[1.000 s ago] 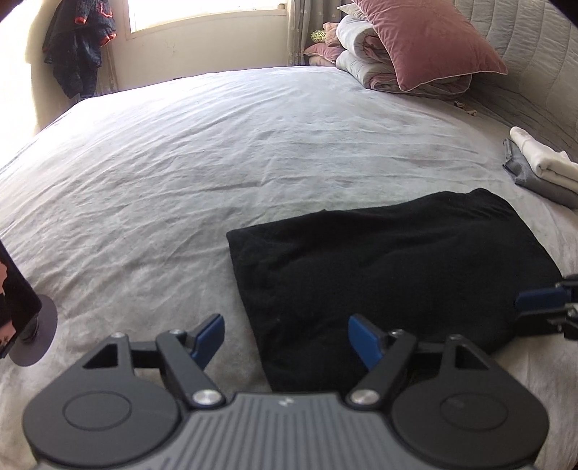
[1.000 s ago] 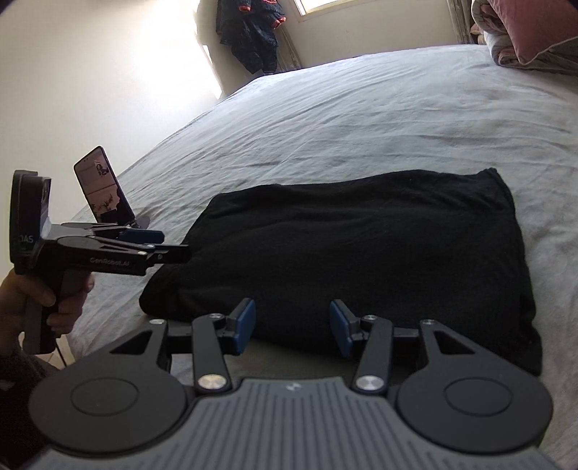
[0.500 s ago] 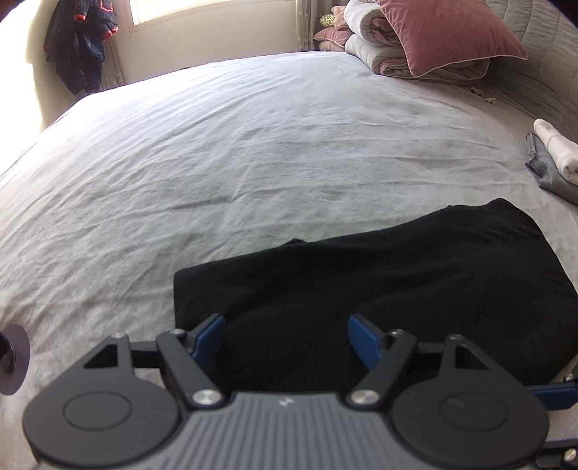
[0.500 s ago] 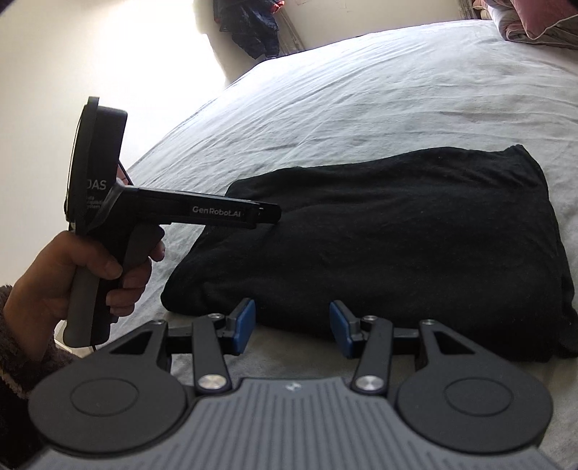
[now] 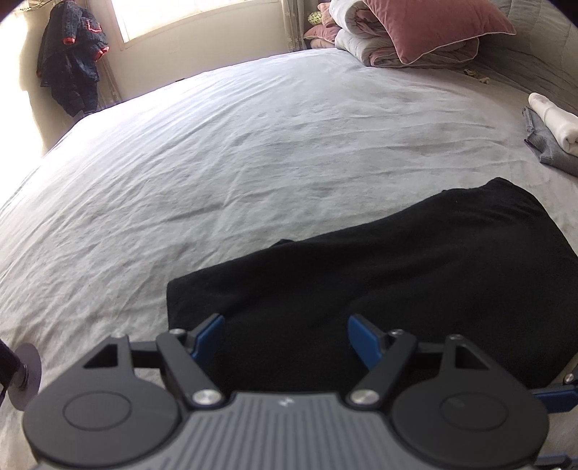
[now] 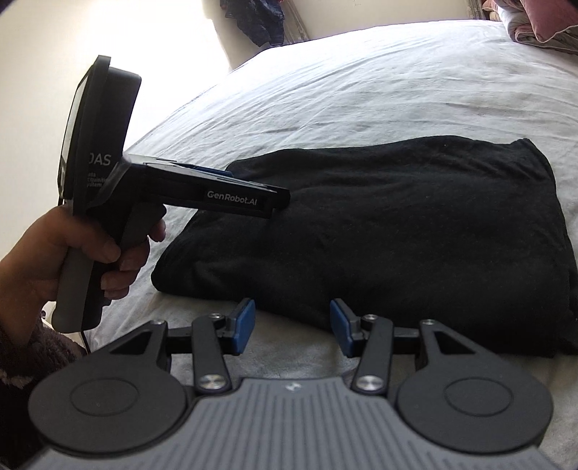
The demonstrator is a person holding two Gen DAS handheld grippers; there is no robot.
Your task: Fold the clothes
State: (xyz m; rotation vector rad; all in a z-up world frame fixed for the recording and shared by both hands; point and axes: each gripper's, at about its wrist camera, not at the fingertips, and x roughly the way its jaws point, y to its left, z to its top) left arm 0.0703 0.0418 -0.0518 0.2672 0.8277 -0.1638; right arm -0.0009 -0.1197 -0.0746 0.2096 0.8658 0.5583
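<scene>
Right wrist view: black knit garment [image 6: 379, 231] lies as folded rectangle on grey bedsheet [image 6: 397, 79], apparently layered; further folds may remain. Your left gripper [image 5: 285, 338] and right gripper [image 6: 289, 323]: jaws wide, holding nothing.

My work surface is a wide bed [image 5: 224, 152] under a wrinkled pale grey sheet. Ahead of me, a bright window [image 5: 188, 18] floods the cream wall [image 6: 32, 72] with daylight. A quilted grey headboard [image 5: 542, 39] stands at my right.
</scene>
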